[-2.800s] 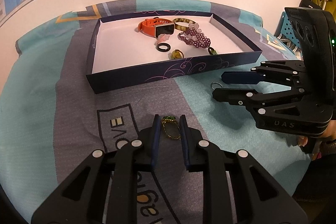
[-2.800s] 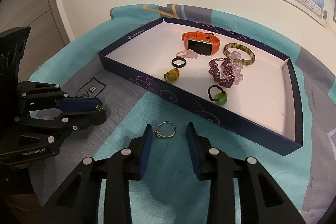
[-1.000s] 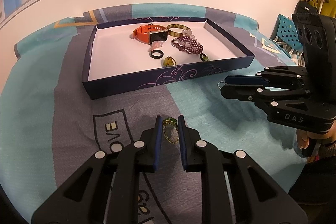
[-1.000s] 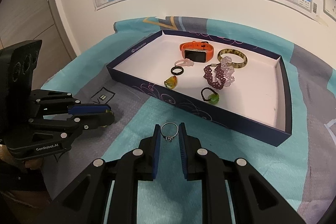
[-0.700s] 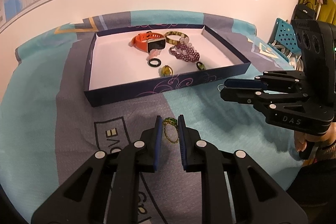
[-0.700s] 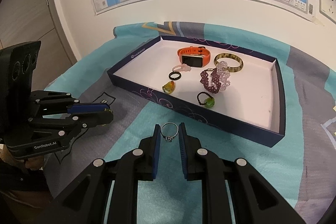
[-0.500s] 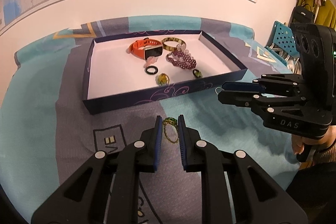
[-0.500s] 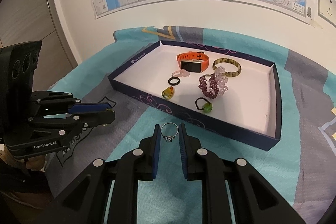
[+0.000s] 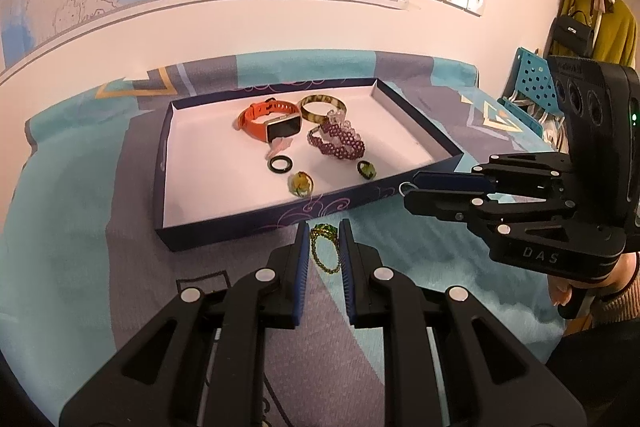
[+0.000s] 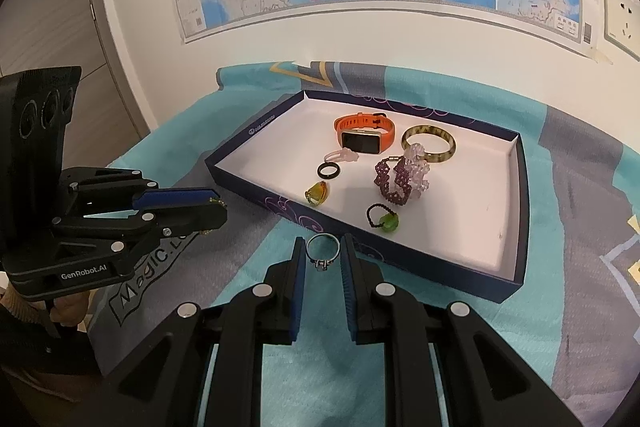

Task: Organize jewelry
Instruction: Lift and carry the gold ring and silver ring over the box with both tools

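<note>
Left wrist view first: our left gripper [image 9: 325,247] has its jaws clamped on a green-stone ring [image 9: 324,247] with a beaded gold band, pinched across the hoop and hanging clear of the blanket [image 9: 80,247], just short of the tray's near wall. The tray [image 9: 240,227], a dark blue box lid, already carries an orange watch [image 9: 268,119], a tortoiseshell bangle [image 9: 322,107], a purple beaded bracelet [image 9: 338,143], a black ring [image 9: 280,164], an amber ring [image 9: 301,183] and a small green ring [image 9: 367,169], all gathered toward the far middle. The near-left corner is bare. Over on the right we see our right gripper [image 9: 412,188] side-on, a sliver of silver hoop peeking from its tips beside the tray's near-right corner.

Now the right wrist view: the jaws are closed on a silver ring [image 10: 322,251], squeezed edge to edge, setting pointing down toward us, held above the blanket just before the tray's near wall. The left gripper [image 10: 218,205] shows at the left, off the tray's near-left corner.

We judge both rings feather-light and stiff, but the beaded band may flex, and smooth metal can twist or pop out of the pads. Gripping across the hoop, as here, looks right. Both should be set down low over bare tray floor.
</note>
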A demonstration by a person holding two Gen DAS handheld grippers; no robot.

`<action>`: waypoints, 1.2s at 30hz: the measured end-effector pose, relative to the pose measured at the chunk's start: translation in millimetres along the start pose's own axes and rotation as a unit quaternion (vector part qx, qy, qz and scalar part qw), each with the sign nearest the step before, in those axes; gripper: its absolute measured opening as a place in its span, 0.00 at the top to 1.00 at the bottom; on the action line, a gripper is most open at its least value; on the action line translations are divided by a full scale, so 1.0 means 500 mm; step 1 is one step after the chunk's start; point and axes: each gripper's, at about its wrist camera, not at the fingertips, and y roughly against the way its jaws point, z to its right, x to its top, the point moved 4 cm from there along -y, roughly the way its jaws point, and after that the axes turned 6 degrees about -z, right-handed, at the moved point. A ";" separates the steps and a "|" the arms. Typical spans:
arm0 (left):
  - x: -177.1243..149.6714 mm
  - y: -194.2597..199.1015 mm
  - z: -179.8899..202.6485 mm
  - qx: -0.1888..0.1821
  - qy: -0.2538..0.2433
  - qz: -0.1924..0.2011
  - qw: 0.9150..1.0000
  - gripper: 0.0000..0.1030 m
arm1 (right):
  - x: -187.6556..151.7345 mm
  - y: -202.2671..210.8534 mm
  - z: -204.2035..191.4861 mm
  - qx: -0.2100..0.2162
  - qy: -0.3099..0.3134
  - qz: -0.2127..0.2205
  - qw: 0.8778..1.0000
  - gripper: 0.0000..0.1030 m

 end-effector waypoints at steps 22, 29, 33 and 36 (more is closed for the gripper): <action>0.038 0.003 0.001 0.003 -0.007 0.017 1.000 0.85 | 0.021 0.003 0.007 -0.005 0.004 0.011 1.000 0.85; 0.050 0.000 0.002 0.004 -0.010 0.021 1.000 0.85 | 0.029 0.001 0.011 -0.006 0.004 0.014 1.000 0.85; 0.056 0.000 0.003 0.005 -0.012 0.023 1.000 0.85 | 0.032 -0.002 0.014 -0.007 0.004 0.015 1.000 0.85; 0.060 -0.003 0.003 0.005 -0.012 0.024 1.000 0.85 | 0.034 -0.004 0.017 -0.008 0.004 0.016 1.000 0.85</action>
